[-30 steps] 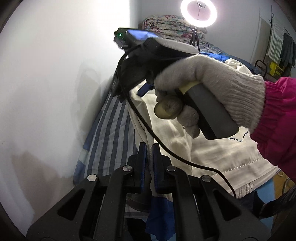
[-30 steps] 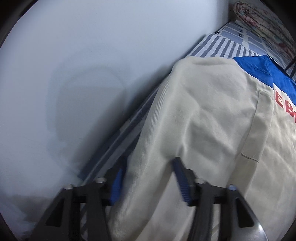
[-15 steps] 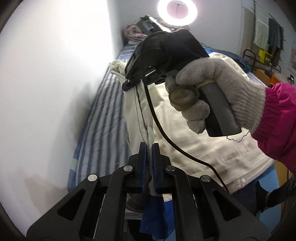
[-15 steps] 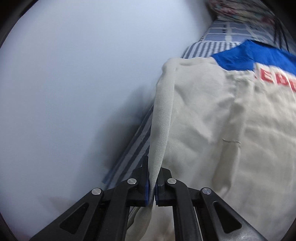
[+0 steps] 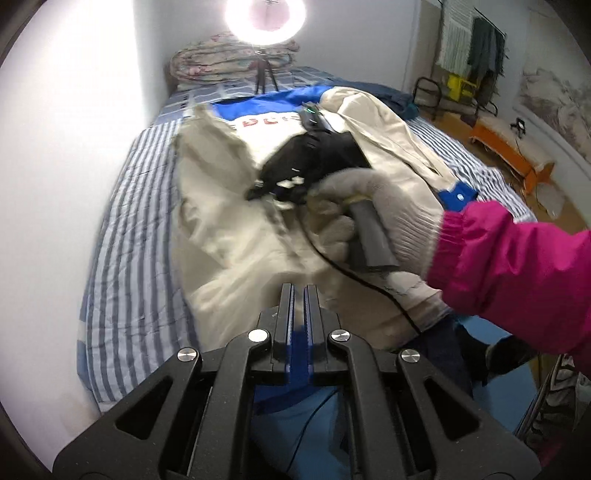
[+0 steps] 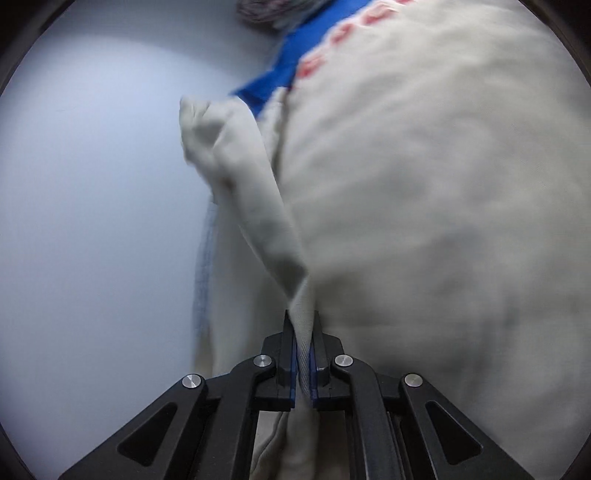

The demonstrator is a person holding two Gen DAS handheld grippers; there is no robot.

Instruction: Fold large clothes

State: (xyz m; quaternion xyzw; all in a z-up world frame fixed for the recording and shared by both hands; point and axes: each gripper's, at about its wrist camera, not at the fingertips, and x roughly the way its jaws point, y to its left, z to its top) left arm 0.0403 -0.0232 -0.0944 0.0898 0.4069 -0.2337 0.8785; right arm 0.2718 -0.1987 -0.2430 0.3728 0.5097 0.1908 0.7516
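Observation:
A large cream jacket (image 5: 236, 206) with a blue yoke and red letters lies on a striped bed (image 5: 129, 229). My left gripper (image 5: 298, 295) is shut on the jacket's near hem, with blue fabric showing between the pads. My right gripper (image 6: 303, 332) is shut on a cream fold of the jacket (image 6: 424, 206) and holds that edge lifted. In the left wrist view the right gripper's black body (image 5: 314, 162), held by a gloved hand, is over the middle of the jacket.
A white wall (image 5: 66, 147) runs along the bed's left side. A ring light on a tripod (image 5: 265, 14) and folded quilts (image 5: 221, 59) stand at the bed's head. An orange bench (image 5: 509, 155) and a clothes rack (image 5: 472, 51) are at the right.
My right gripper closed on the jacket's left edge and carried it up and over toward the middle. My left gripper, still shut on the hem, swung away from the wall.

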